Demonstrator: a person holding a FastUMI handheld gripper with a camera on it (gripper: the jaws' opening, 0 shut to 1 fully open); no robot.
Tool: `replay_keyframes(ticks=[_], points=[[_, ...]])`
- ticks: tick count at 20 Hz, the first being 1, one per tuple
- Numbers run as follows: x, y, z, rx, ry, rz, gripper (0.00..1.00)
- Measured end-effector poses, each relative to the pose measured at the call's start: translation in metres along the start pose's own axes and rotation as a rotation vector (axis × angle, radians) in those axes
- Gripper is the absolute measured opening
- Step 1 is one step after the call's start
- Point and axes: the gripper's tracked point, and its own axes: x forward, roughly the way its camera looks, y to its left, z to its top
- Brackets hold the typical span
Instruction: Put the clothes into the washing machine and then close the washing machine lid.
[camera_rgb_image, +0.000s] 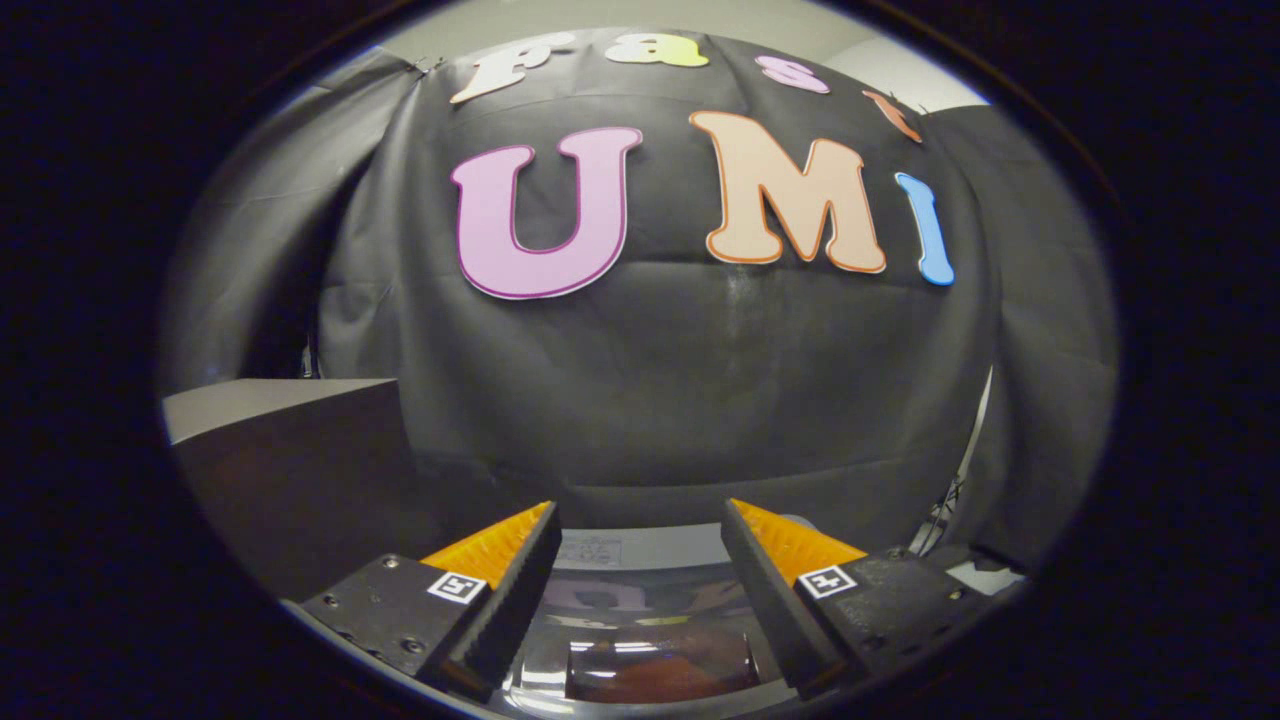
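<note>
Between the wide-spread, empty tongs (640, 520) lies the washer (640, 550), its glossy lid (655, 640) just below the fingers, something reddish showing through it. Beyond hangs black cloth (700, 380); a dark box (290, 460) stands left.

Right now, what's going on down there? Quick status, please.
Fingers open, holding nothing. Washing machine lid shut, glossy, lying between and below them; no clothes in sight. Dark box stands beside the machine, off to one side.
</note>
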Motion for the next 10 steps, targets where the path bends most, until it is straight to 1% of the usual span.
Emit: replay_keyframes(ticks=[6, 10], points=[[-0.017, -0.002, 0.002, 0.024, -0.011, -0.002, 0.98], [-0.039, -0.009, 0.003, 0.006, -0.016, -0.011, 0.97]])
